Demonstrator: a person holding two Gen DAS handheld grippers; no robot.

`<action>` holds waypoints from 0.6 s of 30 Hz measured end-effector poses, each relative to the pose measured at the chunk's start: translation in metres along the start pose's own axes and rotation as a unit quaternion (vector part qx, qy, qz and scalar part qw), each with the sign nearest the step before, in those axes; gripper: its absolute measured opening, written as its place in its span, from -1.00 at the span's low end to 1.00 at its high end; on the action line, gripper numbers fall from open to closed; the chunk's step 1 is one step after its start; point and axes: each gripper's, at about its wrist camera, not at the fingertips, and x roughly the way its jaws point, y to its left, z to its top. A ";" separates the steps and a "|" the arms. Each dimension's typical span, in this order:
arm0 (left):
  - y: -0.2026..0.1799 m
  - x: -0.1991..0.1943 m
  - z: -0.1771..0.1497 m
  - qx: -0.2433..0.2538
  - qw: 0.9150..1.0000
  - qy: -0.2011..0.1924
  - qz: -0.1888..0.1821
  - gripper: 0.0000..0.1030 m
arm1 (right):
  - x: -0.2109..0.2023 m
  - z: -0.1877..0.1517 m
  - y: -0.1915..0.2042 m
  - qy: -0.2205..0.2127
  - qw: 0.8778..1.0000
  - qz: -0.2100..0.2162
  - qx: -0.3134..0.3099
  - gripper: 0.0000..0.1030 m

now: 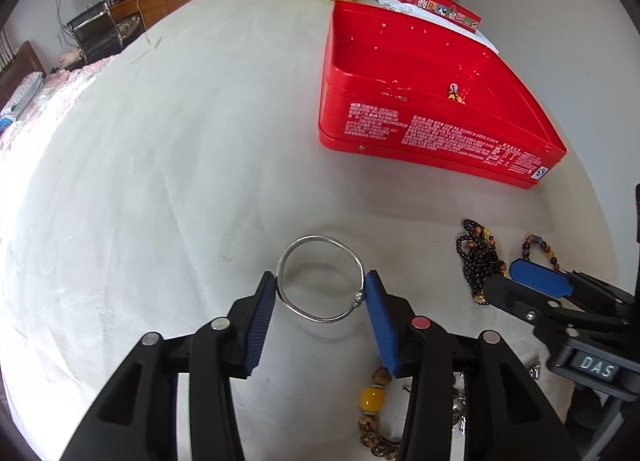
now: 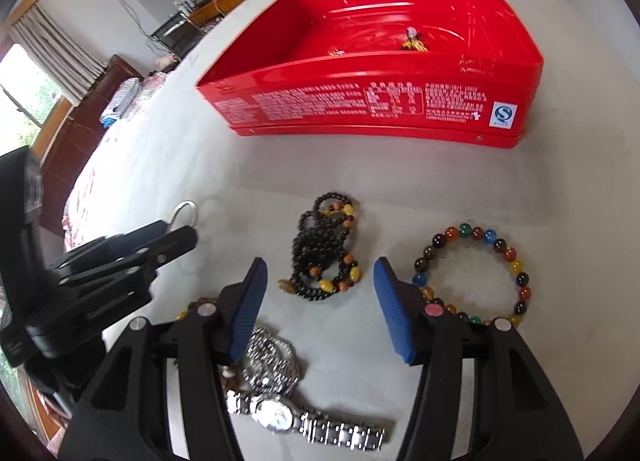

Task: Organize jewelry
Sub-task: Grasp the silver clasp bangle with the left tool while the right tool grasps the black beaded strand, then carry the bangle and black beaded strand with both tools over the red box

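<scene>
1. Bangle, thin silver, sits gripped between the left gripper pads, probably for carrying to the red tin ahead.
2. Right gripper stands wide, holding nothing; the dark bead strand lies between its fingertips.
3. Watch is partly covered by its fingers.

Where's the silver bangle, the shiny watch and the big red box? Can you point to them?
silver bangle (image 1: 298, 242): left wrist view, on its top curve.
watch (image 2: 276, 415): right wrist view, on its round face.
red box (image 2: 360, 101): right wrist view, on its front wall with the white writing.
</scene>
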 end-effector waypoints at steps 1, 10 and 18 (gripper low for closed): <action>0.001 0.000 0.000 -0.001 1.000 0.000 0.002 -0.11 | 0.002 0.000 0.000 0.001 1.000 0.001 0.000 0.17; 0.004 0.000 0.000 -0.002 1.000 -0.003 0.004 -0.10 | 0.009 0.000 0.002 -0.010 0.999 -0.026 -0.022 -0.51; 0.004 0.002 0.002 -0.001 1.000 0.000 0.002 -0.10 | 0.000 -0.002 -0.011 -0.006 1.000 0.009 0.000 -0.68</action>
